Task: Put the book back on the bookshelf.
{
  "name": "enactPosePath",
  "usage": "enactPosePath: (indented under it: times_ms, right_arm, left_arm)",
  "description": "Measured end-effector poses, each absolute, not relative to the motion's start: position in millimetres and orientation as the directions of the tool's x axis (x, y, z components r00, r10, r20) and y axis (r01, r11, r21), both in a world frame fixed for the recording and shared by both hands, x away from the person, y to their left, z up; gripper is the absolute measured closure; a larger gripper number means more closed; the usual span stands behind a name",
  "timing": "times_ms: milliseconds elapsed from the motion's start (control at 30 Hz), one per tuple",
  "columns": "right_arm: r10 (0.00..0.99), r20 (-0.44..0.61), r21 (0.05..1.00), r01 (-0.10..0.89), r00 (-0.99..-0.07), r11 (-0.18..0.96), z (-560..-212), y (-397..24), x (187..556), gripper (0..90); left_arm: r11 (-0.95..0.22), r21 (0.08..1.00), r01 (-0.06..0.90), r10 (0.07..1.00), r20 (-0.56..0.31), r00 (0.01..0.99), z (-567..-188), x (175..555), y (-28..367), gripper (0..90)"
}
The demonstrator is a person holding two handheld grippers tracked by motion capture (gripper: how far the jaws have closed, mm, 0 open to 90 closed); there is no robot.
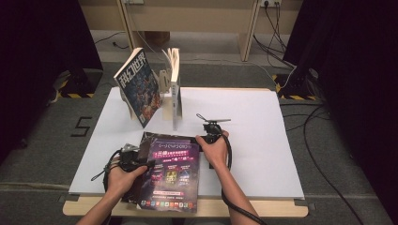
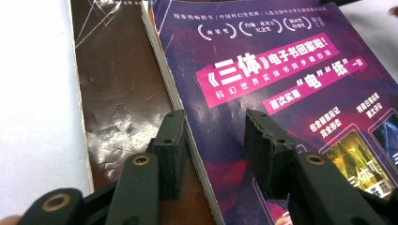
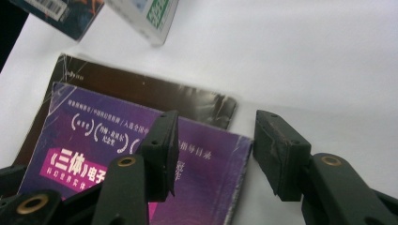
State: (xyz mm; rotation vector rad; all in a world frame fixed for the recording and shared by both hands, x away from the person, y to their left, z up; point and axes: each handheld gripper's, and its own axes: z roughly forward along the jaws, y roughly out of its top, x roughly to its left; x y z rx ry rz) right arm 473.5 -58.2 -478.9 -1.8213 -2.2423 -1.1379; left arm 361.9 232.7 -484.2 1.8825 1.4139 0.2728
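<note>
Two grippers work the edges of a purple magazine lying on a white tabletop.

The white tabletop [image 1: 263, 140] carries two more magazines propped upright at the back [image 1: 138, 86], and near the front edge the purple magazine [image 1: 172, 173] lies flat on a dark brown one [image 2: 117, 93]. It looks thin, limp and glossy, so it will likely sag and slip; its bound edge seems the best hold. The left gripper [image 2: 213, 150] has its jaws parted astride that magazine's left edge, pads not pressing. The right gripper [image 3: 216, 154] stands released, jaws wide over the far right corner.
</note>
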Motion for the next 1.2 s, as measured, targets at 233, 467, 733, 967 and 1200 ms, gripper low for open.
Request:
enactPosePath:
  times_ms: [233, 467, 733, 967, 1200]
  right_arm:
    - [0.819, 0.497, 0.491, 0.871, -0.286, 0.007, -477, -63, 472, 55.1]
    - [0.753, 0.596, 0.493, 0.867, -0.278, -0.070, -451, -70, 464, 58.9]
    - [0.757, 0.595, 0.457, 0.888, -0.270, -0.042, -453, -74, 459, 58.9]
    - [0.765, 0.587, 0.418, 0.908, -0.267, -0.004, -463, -80, 455, 58.9]
    - [0.766, 0.595, 0.394, 0.919, -0.244, -0.013, -471, -84, 452, 56.9]
  left_arm:
    - [-0.097, 0.670, 0.736, 0.899, -0.258, 0.354, -484, 361, 232, 58.8]
    - [-0.084, 0.675, 0.733, 0.902, -0.261, 0.343, -485, 360, 231, 59.7]
    - [-0.082, 0.680, 0.729, 0.906, -0.255, 0.339, -485, 360, 230, 60.1]
    - [-0.080, 0.679, 0.730, 0.904, -0.258, 0.340, -485, 360, 230, 61.0]
    - [-0.080, 0.680, 0.729, 0.904, -0.258, 0.340, -485, 359, 229, 61.9]
